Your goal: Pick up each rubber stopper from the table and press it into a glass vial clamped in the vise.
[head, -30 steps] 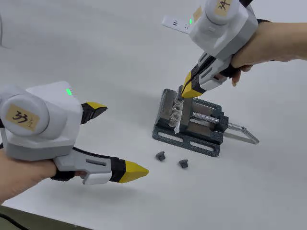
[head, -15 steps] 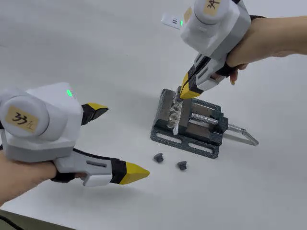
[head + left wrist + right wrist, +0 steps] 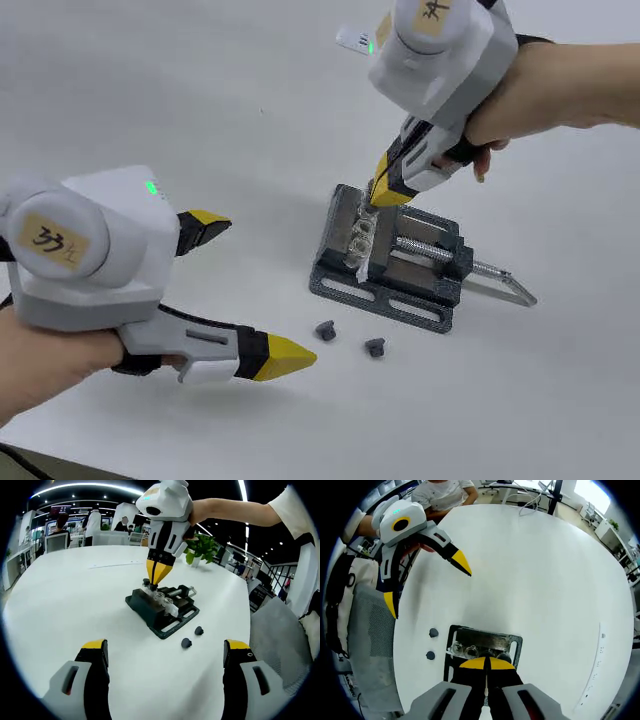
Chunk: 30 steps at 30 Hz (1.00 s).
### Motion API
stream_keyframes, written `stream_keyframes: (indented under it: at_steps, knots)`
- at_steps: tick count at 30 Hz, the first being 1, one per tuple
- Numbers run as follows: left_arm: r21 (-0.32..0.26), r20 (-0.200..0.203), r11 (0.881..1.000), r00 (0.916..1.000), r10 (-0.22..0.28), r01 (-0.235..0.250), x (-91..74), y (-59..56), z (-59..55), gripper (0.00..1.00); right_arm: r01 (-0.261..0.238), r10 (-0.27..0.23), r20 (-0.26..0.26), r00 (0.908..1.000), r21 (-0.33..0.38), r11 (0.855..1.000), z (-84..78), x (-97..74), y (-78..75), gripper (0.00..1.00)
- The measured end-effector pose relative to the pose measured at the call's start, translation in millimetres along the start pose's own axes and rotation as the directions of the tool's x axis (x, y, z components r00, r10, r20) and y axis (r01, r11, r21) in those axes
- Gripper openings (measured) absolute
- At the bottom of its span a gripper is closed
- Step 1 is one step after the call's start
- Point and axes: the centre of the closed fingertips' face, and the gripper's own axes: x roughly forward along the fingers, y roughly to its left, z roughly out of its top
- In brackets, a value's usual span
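Left tool (image 3: 268,288) edged nearer stoppers (image 3: 325,330) on white table (image 3: 200,100).

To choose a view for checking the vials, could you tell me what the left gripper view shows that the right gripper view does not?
Left gripper view: the vise side-on, the shut right gripper tipped over the vials. Right gripper view: the vial mouths from above, and the whole open left gripper. Both: the vise and two loose stoppers.

Potted plant (image 3: 201,548), mesh chair (image 3: 280,632)
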Motion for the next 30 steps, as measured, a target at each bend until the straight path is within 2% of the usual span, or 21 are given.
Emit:
stream_keyframes:
  at_steps: [2, 3, 5, 7, 9, 10, 11, 12, 14, 15, 19, 27, 30]
  knots:
    - [-0.002, 0.003, 1.0, 1.0, -0.001, 0.001, 0.7, -0.2, 1.1, 0.95, -0.001, 0.001, -0.018, 0.9998, -0.01, 1.0, -0.1, -0.5, 2.6, 0.0]
    - [-0.001, 0.005, 1.0, 1.0, -0.001, 0.001, 0.6, 0.2, 0.9, 0.95, -0.004, 0.004, -0.027, 0.9996, 0.009, 1.0, -0.3, -0.8, 2.8, 0.0]
    - [-0.002, 0.005, 1.0, 1.0, 0.0, 0.0, 0.7, 0.2, 0.6, 0.95, -0.014, 0.015, -0.034, 0.9993, 0.009, 1.0, 0.9, -0.1, -3.3, 0.0]
    - [-0.005, 0.006, 1.0, 1.0, 0.0, 0.0, 1.0, 0.3, 0.3, 0.95, -0.02, 0.021, -0.049, 0.9986, 0.008, 1.0, -0.1, 0.0, -1.6, 0.0]
    - [-0.002, 0.005, 1.0, 1.0, 0.002, -0.002, 0.6, 1.0, 0.0, 0.95, -0.019, 0.019, -0.049, 0.9986, 0.018, 1.0, -0.8, 0.8, -4.0, 0.0]
    - [-0.008, 0.012, 1.0, 0.9999, 0.007, -0.007, 0.0, 1.7, 0.9, 0.95, -0.016, 0.016, -0.048, 0.9987, -0.005, 1.0, -0.8, 1.1, -4.4, 0.0]
    - [-0.013, 0.012, 1.0, 0.9999, 0.005, -0.005, -0.3, 1.4, 0.8, 0.95, -0.024, 0.025, -0.044, 0.9987, 0.026, 0.999, -1.3, 1.3, -4.7, 0.0]
    - [-0.009, 0.009, 1.0, 0.9999, 0.008, -0.008, -0.4, 1.9, 0.1, 0.95, -0.027, 0.028, -0.046, 0.9986, 0.027, 0.999, -1.1, 1.3, -4.8, 0.0]
    - [-0.008, 0.005, 1.0, 1.0, 0.008, -0.008, -0.3, 2.2, -1.0, 0.95, -0.022, 0.024, -0.054, 0.9983, 0.026, 0.999, -0.8, 2.1, -2.7, 0.0]
    - [-0.01, 0.005, 1.0, 0.9999, 0.009, -0.009, -0.2, 2.6, -1.1, 0.95, -0.015, 0.015, -0.066, 0.9977, 0.0, 1.0, -0.6, 2.6, -3.3, 0.0]
    - [-0.009, 0.004, 1.0, 0.9999, 0.01, -0.01, 0.6, 2.9, 0.1, 0.95, -0.013, 0.013, -0.084, 0.9963, 0.007, 1.0, -1.1, 3.3, -4.2, 0.0]
    - [-0.007, 0.004, 1.0, 0.9999, 0.015, -0.015, 1.8, 3.8, 2.6, 0.95, -0.022, 0.023, -0.047, 0.9986, 0.026, 0.999, -4.9, 2.0, -1.2, 0.0]
    - [-0.006, -0.003, 1.0, 0.9999, 0.01, -0.01, 3.3, 2.7, 0.5, 0.95, -0.02, 0.021, -0.056, 0.9982, 0.008, 1.0, -4.9, 2.3, 0.3, 0.0]
